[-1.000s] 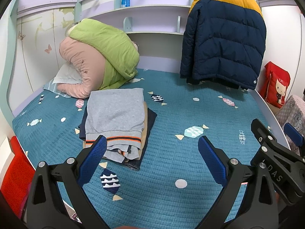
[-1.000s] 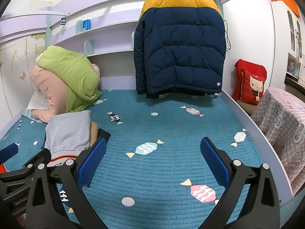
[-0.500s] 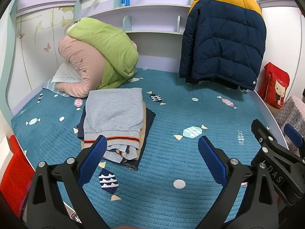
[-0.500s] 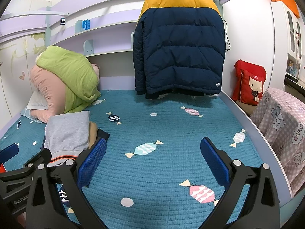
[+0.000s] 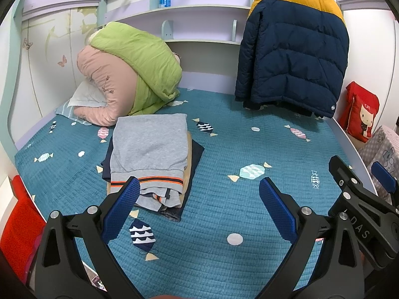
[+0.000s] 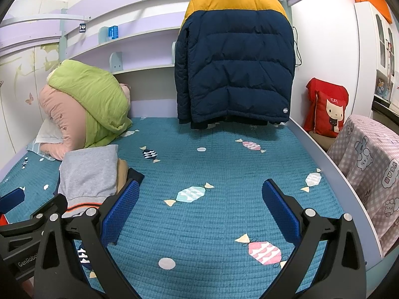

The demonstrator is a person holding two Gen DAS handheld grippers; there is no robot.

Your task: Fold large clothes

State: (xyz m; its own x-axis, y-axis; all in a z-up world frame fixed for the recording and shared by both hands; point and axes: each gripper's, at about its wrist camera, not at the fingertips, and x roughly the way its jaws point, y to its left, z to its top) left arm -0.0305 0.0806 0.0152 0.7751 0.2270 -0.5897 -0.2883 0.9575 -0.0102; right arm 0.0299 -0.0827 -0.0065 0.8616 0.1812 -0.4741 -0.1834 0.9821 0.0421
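Standing at the bed's foot: both grippers hover empty over the teal bedspread (image 6: 212, 224), left gripper (image 5: 199, 194) and right gripper (image 6: 200, 191) each with fingers wide apart. Done, as I judge it: a folded stack (image 5: 149, 149), grey sweater on top, lies on the left half of the bed. Left to do, probably: the navy-and-yellow puffer jacket (image 6: 234, 69), hanging at the bed's far end, unfolded. Legible writing: "CAT" on the red cushion (image 6: 329, 109); "GenRobo", cut off, on the left gripper's body in the right view; "DAS" on the right gripper's body in the left view. Jacket hem badge too small to read.
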